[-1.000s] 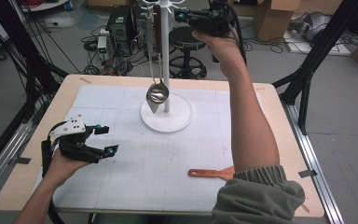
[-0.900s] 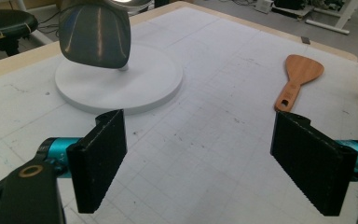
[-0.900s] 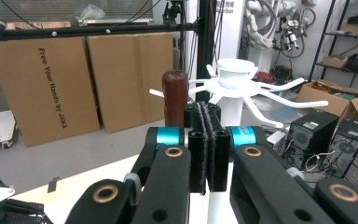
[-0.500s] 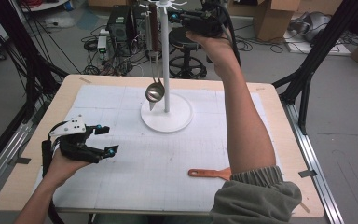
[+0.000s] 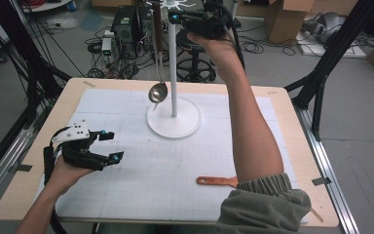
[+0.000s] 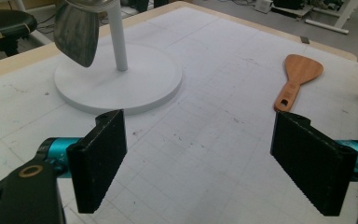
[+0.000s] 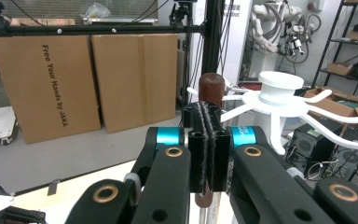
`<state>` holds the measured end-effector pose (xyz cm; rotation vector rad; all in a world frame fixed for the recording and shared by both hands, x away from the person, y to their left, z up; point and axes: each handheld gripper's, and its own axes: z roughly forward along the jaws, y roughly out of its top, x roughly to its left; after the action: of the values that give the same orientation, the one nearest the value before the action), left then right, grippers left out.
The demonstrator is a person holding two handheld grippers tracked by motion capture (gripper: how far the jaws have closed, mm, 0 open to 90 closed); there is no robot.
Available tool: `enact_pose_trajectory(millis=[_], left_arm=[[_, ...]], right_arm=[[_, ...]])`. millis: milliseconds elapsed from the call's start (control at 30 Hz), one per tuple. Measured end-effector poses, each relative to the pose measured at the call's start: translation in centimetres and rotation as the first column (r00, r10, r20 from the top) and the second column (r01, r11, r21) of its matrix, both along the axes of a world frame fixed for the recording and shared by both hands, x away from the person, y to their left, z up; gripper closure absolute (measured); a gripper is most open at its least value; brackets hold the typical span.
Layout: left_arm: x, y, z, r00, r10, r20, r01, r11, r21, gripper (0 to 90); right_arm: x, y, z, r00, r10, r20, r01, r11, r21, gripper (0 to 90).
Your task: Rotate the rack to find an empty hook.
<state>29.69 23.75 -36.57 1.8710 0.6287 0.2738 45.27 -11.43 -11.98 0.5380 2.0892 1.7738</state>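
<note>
In the high view, the nearest thing is the person's green sleeve (image 5: 263, 204) at about 5 o'clock on the tabletop (image 5: 292, 112), with the right forearm rising from it toward 12 o'clock. Just beside the sleeve, at its 9 o'clock side, lies a wooden spatula (image 5: 217, 181) flat on the white grid mat (image 5: 175, 170), its handle pointing toward 9 o'clock and its blade hidden under the arm. In the left gripper view the same spatula (image 6: 297, 79) lies whole, blade away from the camera.

At about 8 o'clock on the tabletop the left gripper (image 5: 112, 146) rests low over the mat in the person's left hand (image 5: 65, 173), its jaws standing wide apart with nothing between them. The left gripper view shows the two black pads (image 6: 100, 163) well apart, with bare mat between them.

Farther out, at the middle of the tabletop toward 12 o'clock, stands a white rack (image 5: 174, 118) with a round base and a thin upright pole. A metal ladle (image 5: 158, 91) hangs just beside the pole at its 9 o'clock side, bowl down and clear of the base, its dark brown handle running straight up.

Farthest, at 12 o'clock and high above the tabletop, the right gripper (image 5: 175, 18) is at the top of the rack. In the right gripper view its jaws are pressed narrow on the ladle's brown handle (image 7: 211, 88), whose rounded end stands up just above the pads (image 7: 209, 154). The rack's white arms (image 7: 279, 100) spread out at 2 o'clock of the handle.
</note>
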Motion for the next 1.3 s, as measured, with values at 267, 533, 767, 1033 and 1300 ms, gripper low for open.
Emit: enact_pose_trajectory(millis=[267,533,767,1033,1300], left_arm=[[0.0,0.0,0.0,1.0,-0.002,0.001,0.002,1.0,0.002,19.0],[0.0,0.1,0.0,1.0,0.003,0.001,-0.003,1.0,-0.004,19.1],[0.0,0.0,0.0,1.0,0.0,0.002,0.0,1.0,0.002,19.1],[0.0,0.0,0.0,1.0,-0.001,0.002,0.001,1.0,0.004,19.0],[0.0,0.0,0.0,1.0,0.001,0.001,-0.001,1.0,0.002,19.1]], right_arm=[[-0.1,0.4,0.1,0.9999,0.003,0.01,-0.003,1.0,0.0,89.6],[-0.2,-0.1,0.1,0.9999,-0.01,0.011,0.01,1.0,-0.009,89.6],[-0.4,-0.9,-0.2,0.9999,-0.015,0.004,0.015,1.0,-0.009,89.5],[-0.7,-1.8,-0.9,0.9997,-0.023,-0.003,0.022,1.0,-0.018,89.3],[-1.0,-2.4,-1.3,0.9998,-0.02,-0.006,0.02,0.999,-0.03,87.9]])
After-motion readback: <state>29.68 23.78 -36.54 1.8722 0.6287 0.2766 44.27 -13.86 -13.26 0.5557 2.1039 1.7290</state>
